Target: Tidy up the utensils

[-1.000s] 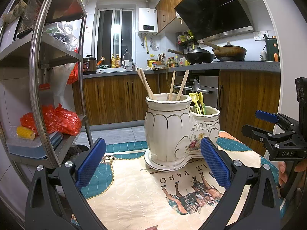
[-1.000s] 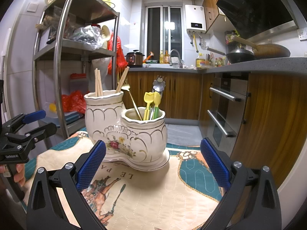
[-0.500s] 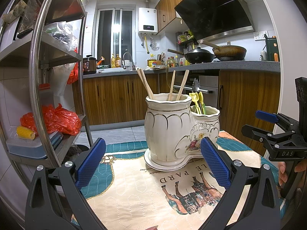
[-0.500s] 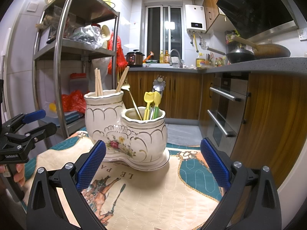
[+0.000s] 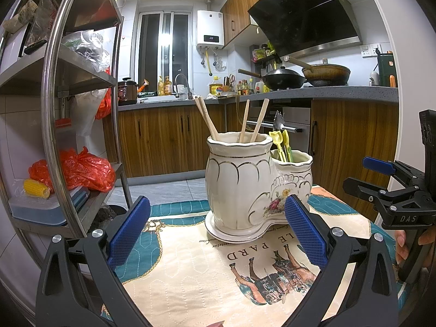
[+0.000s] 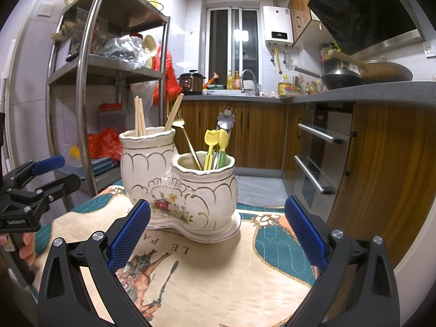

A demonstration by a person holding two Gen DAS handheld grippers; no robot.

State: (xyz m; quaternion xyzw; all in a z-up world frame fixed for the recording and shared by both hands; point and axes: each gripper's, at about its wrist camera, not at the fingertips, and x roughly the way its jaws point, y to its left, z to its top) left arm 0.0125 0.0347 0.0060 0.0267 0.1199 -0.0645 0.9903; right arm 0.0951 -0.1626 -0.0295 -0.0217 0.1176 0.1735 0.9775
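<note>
- Your table carries one quilted cream-and-teal cloth printed with a horse (image 5: 207, 275), and nothing lies on it between your grippers and the holder.
- One white double-pot ceramic utensil holder with gold trim and a flower print (image 5: 245, 185) stands on that cloth, straight ahead of both grippers; its tall pot and short pot are joined on one base.
- Your left gripper (image 5: 216, 234) has its blue-padded fingers spread wide and grips nothing; the holder sits beyond and between them, not touched.
- Your right gripper (image 6: 216, 233) is likewise spread wide and empty, just short of the holder.
- Four wooden chopsticks (image 5: 256, 121) lean in the tall pot, two to one side and two to the other.
- In the short pot you have two yellow plastic utensils (image 6: 214, 147), one slim gold spoon (image 6: 188, 141) and one steel flower-topped utensil (image 6: 225, 118).
- A steel shelf rack (image 5: 51, 114) stands close on your left, wooden cabinets (image 6: 368, 169) on your right.
</note>
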